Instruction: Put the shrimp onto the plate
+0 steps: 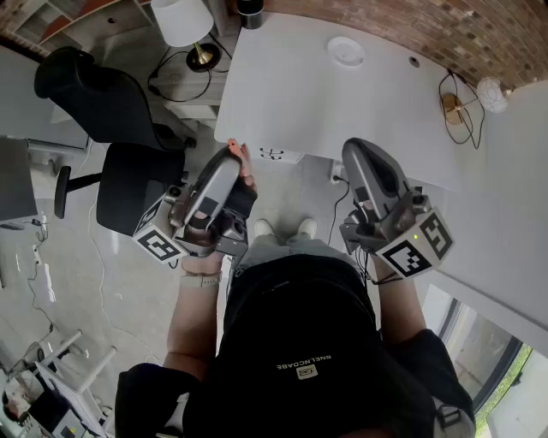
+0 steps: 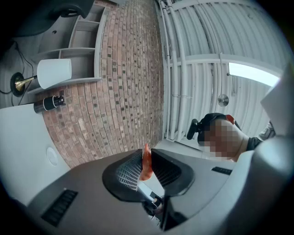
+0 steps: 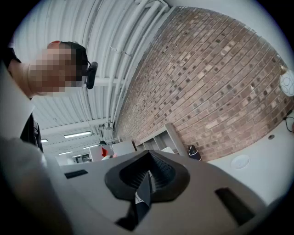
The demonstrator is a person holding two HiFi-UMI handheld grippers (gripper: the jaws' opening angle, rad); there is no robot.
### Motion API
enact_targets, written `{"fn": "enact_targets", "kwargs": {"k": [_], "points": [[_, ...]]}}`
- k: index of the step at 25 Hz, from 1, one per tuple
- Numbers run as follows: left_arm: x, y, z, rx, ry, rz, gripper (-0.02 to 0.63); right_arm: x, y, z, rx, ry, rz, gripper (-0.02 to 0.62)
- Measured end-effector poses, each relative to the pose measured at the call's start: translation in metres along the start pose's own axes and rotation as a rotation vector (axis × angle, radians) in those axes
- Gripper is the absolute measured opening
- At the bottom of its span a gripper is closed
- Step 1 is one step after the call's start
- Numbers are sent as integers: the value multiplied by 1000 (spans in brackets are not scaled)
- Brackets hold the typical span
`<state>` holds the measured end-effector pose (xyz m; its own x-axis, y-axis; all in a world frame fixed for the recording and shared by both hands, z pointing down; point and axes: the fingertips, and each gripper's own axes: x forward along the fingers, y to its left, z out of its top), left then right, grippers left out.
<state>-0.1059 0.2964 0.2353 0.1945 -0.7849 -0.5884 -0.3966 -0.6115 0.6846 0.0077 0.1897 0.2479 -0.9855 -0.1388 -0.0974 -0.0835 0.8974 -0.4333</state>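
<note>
An orange-pink shrimp (image 2: 146,161) stands pinched between the jaws of my left gripper (image 2: 146,158), its tip poking above them. In the head view that gripper (image 1: 238,154) is held in the air just off the near left edge of the white table (image 1: 325,111), with the shrimp (image 1: 243,159) at its tips. The small white plate (image 1: 346,51) lies far back on the table; the same plate (image 2: 52,156) shows at the left of the left gripper view. My right gripper (image 1: 353,145) hovers over the table's near edge, shut and empty (image 3: 148,170). The plate (image 3: 240,161) sits to its right.
A black cylinder (image 1: 250,12) stands at the table's far left edge. On the floor to the left are a white-shaded lamp (image 1: 181,21) and black office chairs (image 1: 128,184). Cables (image 1: 458,107) hang at the table's right side. A brick wall (image 2: 124,82) rises behind.
</note>
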Motion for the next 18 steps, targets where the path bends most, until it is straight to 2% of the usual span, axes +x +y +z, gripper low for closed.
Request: {"fn": "enact_targets", "kwargs": {"k": [5, 10, 14, 18], "points": [[19, -10, -12, 24, 15, -6, 64, -23, -10, 14, -3, -19, -3, 3], [37, -19, -20, -18, -14, -46, 64, -38, -20, 25, -9, -49, -8, 3], [48, -20, -32, 0, 25, -43, 64, -48, -23, 31, -13, -63, -5, 3], [54, -24, -39, -5, 18, -61, 64, -59, -27, 35, -18, -73, -2, 3]]}}
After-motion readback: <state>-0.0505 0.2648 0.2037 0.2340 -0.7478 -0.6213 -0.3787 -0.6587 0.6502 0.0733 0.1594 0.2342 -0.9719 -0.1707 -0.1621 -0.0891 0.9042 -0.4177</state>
